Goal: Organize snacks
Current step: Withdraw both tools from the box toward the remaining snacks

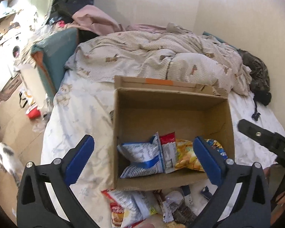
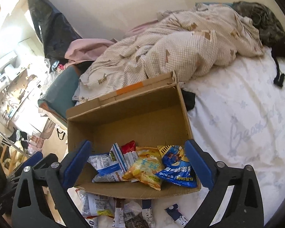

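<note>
Far left, on the floor beside the bed: a furry white-and-grey cat [image 1: 4, 156] and a glossy red bag [image 1: 33, 111]. Next, a teal cushioned block [image 1: 56, 46] with an orange edge, against the bed's side.

Left tongs [image 1: 143, 159]: two black plastic arms, ribbed blue pads [image 1: 79, 158], spread wide apart, gripping nothing, hovering over the near rim of the box. Right tongs [image 2: 136, 168]: same build, likewise spread wide and empty, above the box's near wall.

Centre, on the bed [image 2: 237, 117] with its smooth white printed sheet: one corrugated cardboard box [image 1: 172, 104], rectangular, top open, rear flap bearing a strip of orange tape [image 2: 130, 87]. Inside, along the near wall, four crinkled foil snack packets, left to right: a white-and-blue packet [image 2: 106, 164], a red-topped packet [image 2: 128, 148], a yellow packet [image 2: 145, 168], a dark blue packet [image 2: 177, 166] with cartoon print. All four overlapping, lying flat or slightly tilted.

In front of the box, on the sheet: a loose pile of snacks [image 2: 112, 210], several wrappers, exact number impossible to tell.

Behind the box: a rumpled beige waffle-textured quilt [image 1: 157, 57]. Far right, against the wall: a dark mottled bundle [image 2: 264, 24], fuzzy, nature unclear.
</note>
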`<state>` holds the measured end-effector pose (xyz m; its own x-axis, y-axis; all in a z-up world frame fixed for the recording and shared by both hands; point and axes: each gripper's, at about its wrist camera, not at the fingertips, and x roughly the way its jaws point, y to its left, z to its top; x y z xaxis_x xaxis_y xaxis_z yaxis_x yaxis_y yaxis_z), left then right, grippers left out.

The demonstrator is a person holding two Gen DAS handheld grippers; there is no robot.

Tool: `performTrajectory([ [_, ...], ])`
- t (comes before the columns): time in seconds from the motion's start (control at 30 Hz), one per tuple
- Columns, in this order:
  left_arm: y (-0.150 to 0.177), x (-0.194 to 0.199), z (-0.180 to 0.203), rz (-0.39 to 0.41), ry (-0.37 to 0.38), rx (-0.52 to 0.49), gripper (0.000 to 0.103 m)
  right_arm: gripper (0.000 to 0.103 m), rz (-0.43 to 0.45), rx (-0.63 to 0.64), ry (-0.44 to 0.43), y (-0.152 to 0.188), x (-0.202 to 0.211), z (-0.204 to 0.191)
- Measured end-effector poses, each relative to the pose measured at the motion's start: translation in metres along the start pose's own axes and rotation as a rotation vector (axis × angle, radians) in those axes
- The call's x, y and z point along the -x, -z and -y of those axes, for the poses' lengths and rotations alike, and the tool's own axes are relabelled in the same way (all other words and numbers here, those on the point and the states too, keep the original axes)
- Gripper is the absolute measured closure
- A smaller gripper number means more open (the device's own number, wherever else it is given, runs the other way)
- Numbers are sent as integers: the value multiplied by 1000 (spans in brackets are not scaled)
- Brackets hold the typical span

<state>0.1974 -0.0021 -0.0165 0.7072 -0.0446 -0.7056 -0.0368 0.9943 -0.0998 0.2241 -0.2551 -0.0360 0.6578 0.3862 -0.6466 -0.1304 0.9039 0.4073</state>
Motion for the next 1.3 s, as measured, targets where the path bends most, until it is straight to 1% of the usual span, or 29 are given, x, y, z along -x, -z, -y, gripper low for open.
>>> performTrajectory([
  [0.1, 2, 6, -7, -1, -34, 24, 0, 0, 8, 36, 14, 5, 9, -11],
  [0.2, 7, 14, -13, 1, -87, 27, 0, 0, 19, 105, 63, 14, 17, -25],
  [0.23, 9, 16, -15, -4, -90, 33, 0, 0, 22, 142, 92, 18, 20, -32],
  [0.33, 16, 22, -22, -23, -97, 44, 0, 0, 26, 205, 105, 27, 27, -42],
  [0.37, 19, 25, -24, -24, -101, 44, 0, 0, 26, 206, 104, 30, 28, -43],
  [0.47, 28, 35, -29, -31, -102, 39, 0, 0, 25, 191, 99, 38, 37, -43],
  [0.5, 29, 37, -30, -33, -101, 38, 0, 0, 8, 183, 109, 41, 39, -42],
  [0.6, 38, 46, -32, -46, -89, 30, 0, 0, 22, 158, 136, 51, 51, -40],
  [0.67, 43, 54, -32, -45, -83, 18, 0, 0, 23, 155, 134, 56, 59, -40],
  [0.77, 51, 63, -34, -47, -85, 2, 0, 0, 34, 156, 165, 67, 71, -38],
  [0.87, 58, 67, -39, -72, -80, 23, 0, 0, 16, 140, 187, 76, 78, -30],
  [1.0, 69, 67, -47, -111, -97, 53, 0, 0, -6, 106, 169, 84, 85, -18],
  [1.1, 77, 64, -50, -120, -142, 40, 0, 0, -18, 64, 154, 87, 90, -4],
  [1.17, 80, 57, -53, -149, -168, 41, 0, 0, -29, 21, 147, 88, 92, 7],
  [1.23, 82, 51, -58, -183, -158, 59, 0, 0, -44, -35, 142, 89, 92, 18],
  [1.3, 85, 40, -64, -240, -146, 94, 0, 0, -56, -64, 151, 90, 91, 25],
])
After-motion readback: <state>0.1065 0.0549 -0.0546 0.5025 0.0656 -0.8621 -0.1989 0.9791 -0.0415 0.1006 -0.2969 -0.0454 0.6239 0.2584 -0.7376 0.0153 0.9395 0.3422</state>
